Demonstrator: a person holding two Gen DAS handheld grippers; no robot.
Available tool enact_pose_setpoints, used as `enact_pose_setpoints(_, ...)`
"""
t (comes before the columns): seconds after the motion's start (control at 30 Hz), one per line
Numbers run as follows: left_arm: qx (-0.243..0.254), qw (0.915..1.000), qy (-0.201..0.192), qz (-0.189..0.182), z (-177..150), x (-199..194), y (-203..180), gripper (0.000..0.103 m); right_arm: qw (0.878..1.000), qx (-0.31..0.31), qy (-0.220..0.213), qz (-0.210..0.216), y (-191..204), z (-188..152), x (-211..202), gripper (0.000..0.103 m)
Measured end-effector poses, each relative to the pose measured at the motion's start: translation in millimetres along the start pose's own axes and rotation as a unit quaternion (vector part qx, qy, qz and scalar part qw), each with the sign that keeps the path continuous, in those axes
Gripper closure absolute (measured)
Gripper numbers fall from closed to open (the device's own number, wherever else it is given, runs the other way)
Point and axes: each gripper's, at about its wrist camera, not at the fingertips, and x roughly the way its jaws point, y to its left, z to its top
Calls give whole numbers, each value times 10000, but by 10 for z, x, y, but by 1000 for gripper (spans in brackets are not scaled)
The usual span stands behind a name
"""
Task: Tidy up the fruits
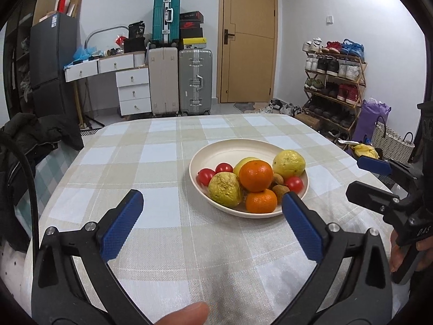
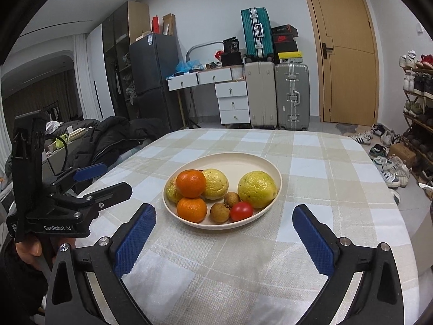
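A cream plate [image 1: 216, 151] [image 2: 259, 162] on the checked tablecloth holds piled fruit: two oranges [image 1: 256, 175] [image 2: 190, 183], yellow-green guavas [image 1: 289, 163] [image 2: 257, 189], red tomatoes [image 1: 224, 168] [image 2: 241, 211] and brown longans [image 1: 281, 191] [image 2: 219, 212]. My left gripper [image 1: 212, 205] is open and empty, just in front of the plate's near rim. My right gripper [image 2: 223, 219] is open and empty, its fingers either side of the plate's near edge. Each gripper shows in the other's view: the right [image 1: 376, 178], the left [image 2: 105, 178].
The table [image 1: 162, 162] is covered in a beige and white checked cloth. A dark jacket [image 1: 40, 132] lies at its left edge. Suitcases [image 1: 194, 81], white drawers, a wooden door and a shoe rack [image 1: 335, 81] stand beyond the table.
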Motion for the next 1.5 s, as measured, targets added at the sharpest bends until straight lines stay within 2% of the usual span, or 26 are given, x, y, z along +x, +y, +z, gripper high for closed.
enact_pose_setpoints(0.27, 24, 9999, -135, -40, -66, -65, -49, 1, 9993, -32, -371, 11, -24, -61, -138, 0)
enact_pose_setpoints(0.53, 86, 9997, -205, -65, -68, -79, -83, 1, 9985, -166, -524, -10, 27, -67, -183, 0)
enact_pose_setpoints(1.5, -173, 9997, -147, -55, -49, -30, 15, 1, 9981, -214, -575, 0, 26, -76, -200, 0)
